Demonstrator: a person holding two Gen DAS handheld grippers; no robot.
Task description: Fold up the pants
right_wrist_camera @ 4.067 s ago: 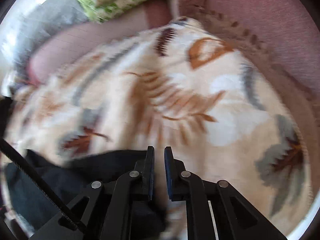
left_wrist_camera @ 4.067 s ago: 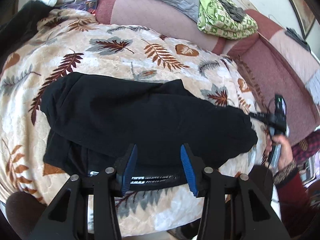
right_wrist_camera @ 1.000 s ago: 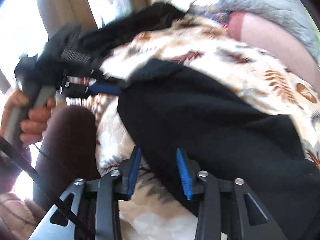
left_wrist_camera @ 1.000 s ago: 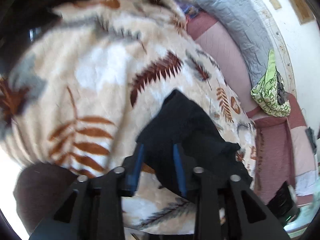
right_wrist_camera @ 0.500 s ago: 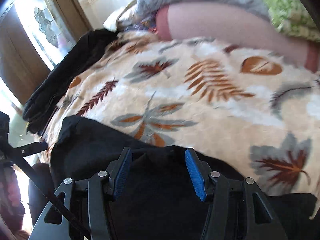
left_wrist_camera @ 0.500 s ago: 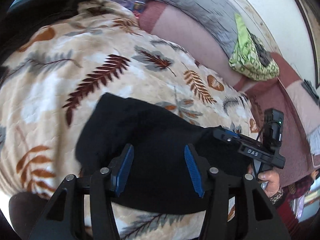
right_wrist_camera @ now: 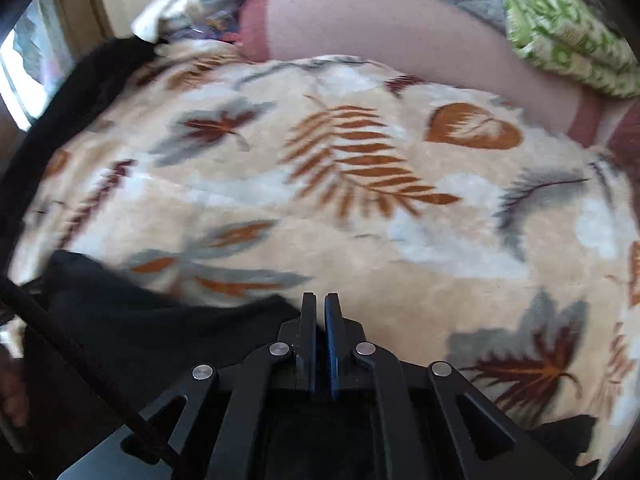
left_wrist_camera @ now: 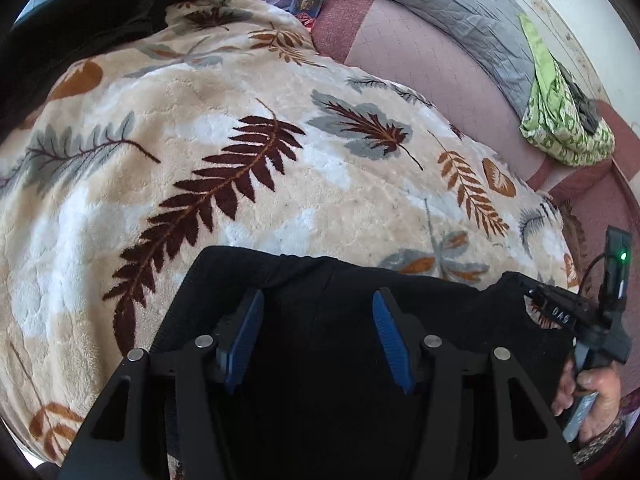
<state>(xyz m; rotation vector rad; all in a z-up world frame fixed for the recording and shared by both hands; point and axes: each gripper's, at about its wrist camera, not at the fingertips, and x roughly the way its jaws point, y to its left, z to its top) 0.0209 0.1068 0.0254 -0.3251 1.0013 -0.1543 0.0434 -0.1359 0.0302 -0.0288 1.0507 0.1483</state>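
The black pants (left_wrist_camera: 320,360) lie folded on a cream leaf-print blanket (left_wrist_camera: 240,160), near its front edge. My left gripper (left_wrist_camera: 318,340) is open, its blue-padded fingers just above the middle of the pants. My right gripper (right_wrist_camera: 319,340) is shut on the far right corner of the pants (right_wrist_camera: 160,340); it also shows in the left wrist view (left_wrist_camera: 556,308), held by a hand at the pants' right edge.
The blanket covers a bed with a pink sheet (left_wrist_camera: 420,52) behind. A grey quilt (left_wrist_camera: 440,0) and a green patterned cloth (left_wrist_camera: 560,120) lie at the back. Another black garment (left_wrist_camera: 80,20) lies at the far left.
My right gripper has closed on the pants' far right corner. My left gripper has stayed open and moved a little closer over the pants.
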